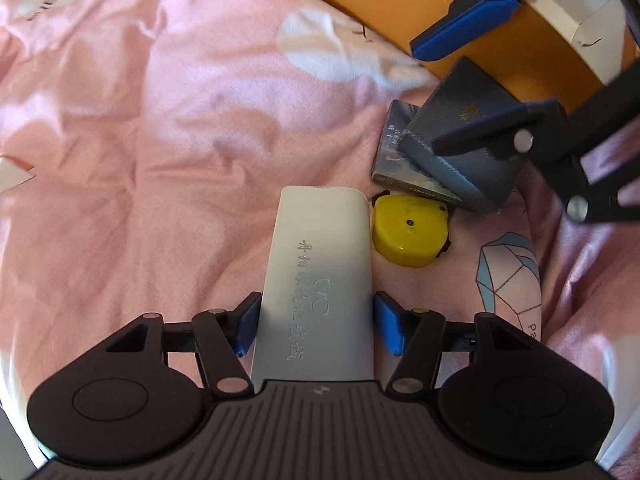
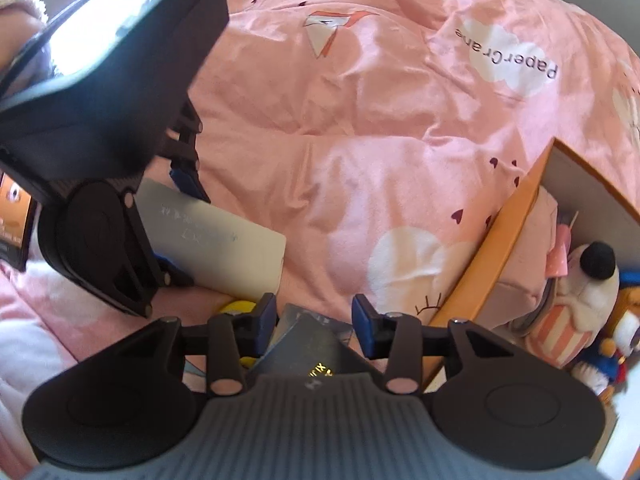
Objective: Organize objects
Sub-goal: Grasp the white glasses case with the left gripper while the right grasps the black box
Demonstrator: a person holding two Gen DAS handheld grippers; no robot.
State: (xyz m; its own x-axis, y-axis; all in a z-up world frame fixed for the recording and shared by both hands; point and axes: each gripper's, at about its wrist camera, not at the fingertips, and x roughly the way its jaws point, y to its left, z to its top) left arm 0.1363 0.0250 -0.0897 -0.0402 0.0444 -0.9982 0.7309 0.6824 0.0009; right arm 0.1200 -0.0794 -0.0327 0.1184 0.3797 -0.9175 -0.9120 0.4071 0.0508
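White rectangular power bank (image 1: 320,280) with embossed grey lettering lies flat on the pink printed bedsheet (image 1: 160,120), lengthwise between the blue-padded fingers of your left gripper (image 1: 316,320). The left pad sits at the bank's edge and the right pad stands just off the other edge, so the jaws are released around it rather than clamping it.

Your right gripper (image 2: 314,316) points steeply down over a dark grey triangular box (image 2: 308,344) with small gold print. Its blue pads stand apart on either side of the box with a gap at each, so it too is loose and grips nothing.

From the left wrist view you get what the right one hides: the grey box leans on a flat dark packet (image 1: 394,148), and a small yellow tape measure (image 1: 408,232) lies just beside the power bank's far right corner. The right wrist view shows only a sliver of that yellow.

From the right wrist view you alone see inside the orange cardboard box (image 2: 480,276) at the right: a plush dog with a black nose (image 2: 588,280) and other soft toys. The left wrist view shows only the box's orange wall and a white carton (image 1: 576,20) within.
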